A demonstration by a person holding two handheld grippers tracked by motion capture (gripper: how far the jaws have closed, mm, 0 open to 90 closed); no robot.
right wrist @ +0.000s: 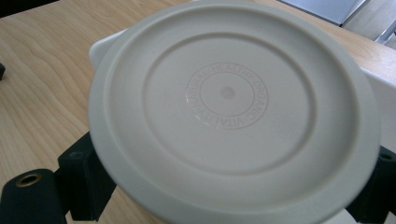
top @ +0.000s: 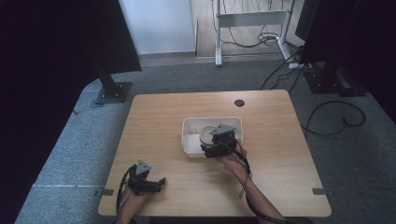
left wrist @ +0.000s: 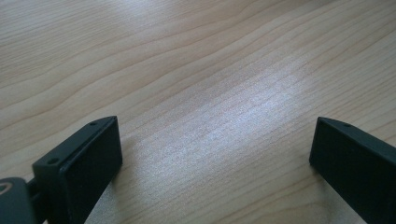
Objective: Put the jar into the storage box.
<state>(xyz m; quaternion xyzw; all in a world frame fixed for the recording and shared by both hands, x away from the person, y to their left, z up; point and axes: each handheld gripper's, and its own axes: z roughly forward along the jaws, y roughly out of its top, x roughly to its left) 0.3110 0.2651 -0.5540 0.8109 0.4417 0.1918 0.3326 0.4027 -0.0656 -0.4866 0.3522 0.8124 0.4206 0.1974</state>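
Looking down the right gripper view, the round white lid sat squarely between its two black jaws, one at each edge, so it looked clamped on the lid. From the high view that gripper hung over the near edge of the white tub in the middle of the wooden table, lid right over the tub. The left gripper was well apart, low by the table's near-left corner, jaws spread wide with bare wood between them.
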